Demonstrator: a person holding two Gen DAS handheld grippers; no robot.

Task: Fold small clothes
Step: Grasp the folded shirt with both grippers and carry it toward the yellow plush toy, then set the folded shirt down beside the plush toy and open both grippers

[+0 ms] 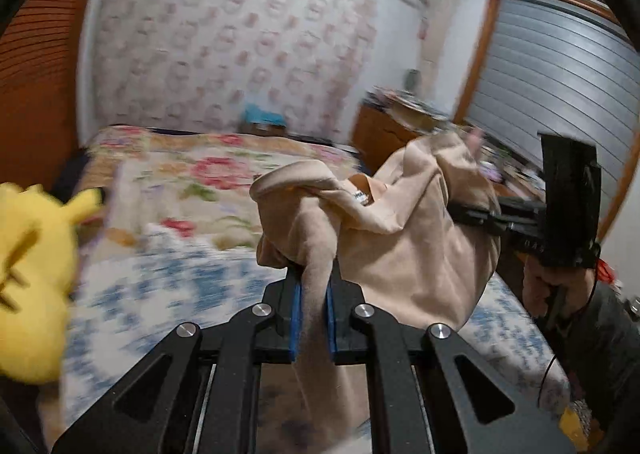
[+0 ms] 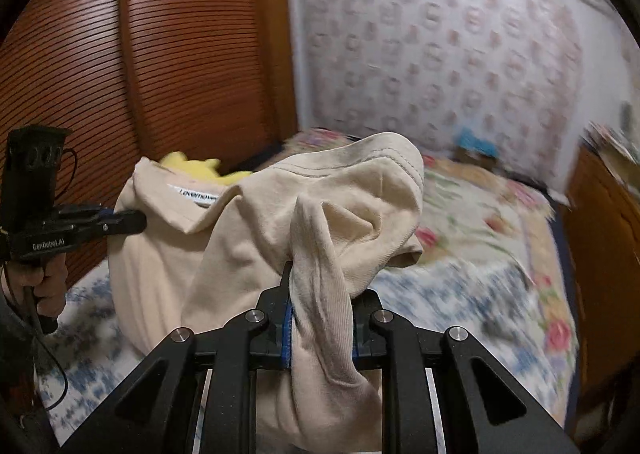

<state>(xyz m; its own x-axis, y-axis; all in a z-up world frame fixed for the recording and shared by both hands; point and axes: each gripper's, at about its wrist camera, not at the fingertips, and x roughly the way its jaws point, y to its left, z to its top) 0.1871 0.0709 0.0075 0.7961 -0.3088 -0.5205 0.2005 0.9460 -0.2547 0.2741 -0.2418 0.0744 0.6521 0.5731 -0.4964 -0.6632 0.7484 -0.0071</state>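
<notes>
Both tools, left tool [image 1: 313,306] and right tool [image 2: 320,318], pinch the soft, light beige cotton shirt [image 2: 248,238] at bunched edges; better hold its shoulder seams.

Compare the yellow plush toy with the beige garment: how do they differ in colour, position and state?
The plush toy is bright yellow; the garment is pale beige. The toy lies on the bed, while the garment is held above it. Nothing grips the toy, whereas the left gripper and right gripper are each shut on the garment's cloth. Both look soft.
</notes>
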